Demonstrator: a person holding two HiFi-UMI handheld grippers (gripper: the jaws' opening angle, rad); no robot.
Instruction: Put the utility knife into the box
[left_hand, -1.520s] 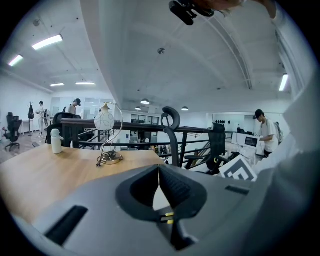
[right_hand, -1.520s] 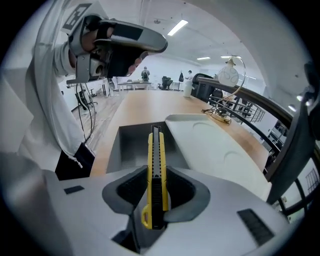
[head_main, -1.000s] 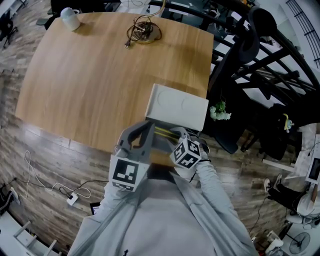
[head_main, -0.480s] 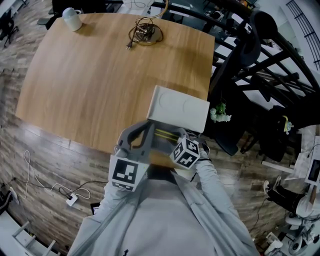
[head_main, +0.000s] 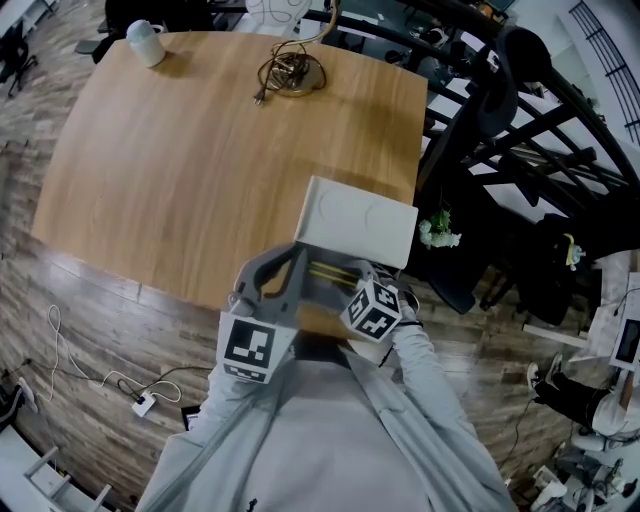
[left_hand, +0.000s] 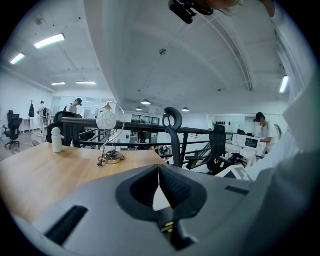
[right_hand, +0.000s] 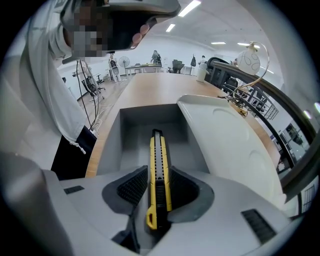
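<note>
The yellow and black knife (right_hand: 157, 150) is clamped between the pads of the right tongs (right_hand: 159, 192), held by its back end with its long body pointing away over the open inside of the grey box (right_hand: 135, 125). Whether its tip touches the box floor cannot be told. The box stands at the near right edge of the wooden bench (head_main: 200, 160), with its pale lid (right_hand: 225, 140) swung up on the far side. The left tongs (left_hand: 159, 180) sit just to the left of the right ones at the near side of the box, their pads pressed together with nothing between them. Far across the bench stand a lamp (head_main: 288, 68) with a coiled cord and, at the far left corner, a white bottle (head_main: 145, 42). A black chair (head_main: 495, 90) stands off the bench's right side
</note>
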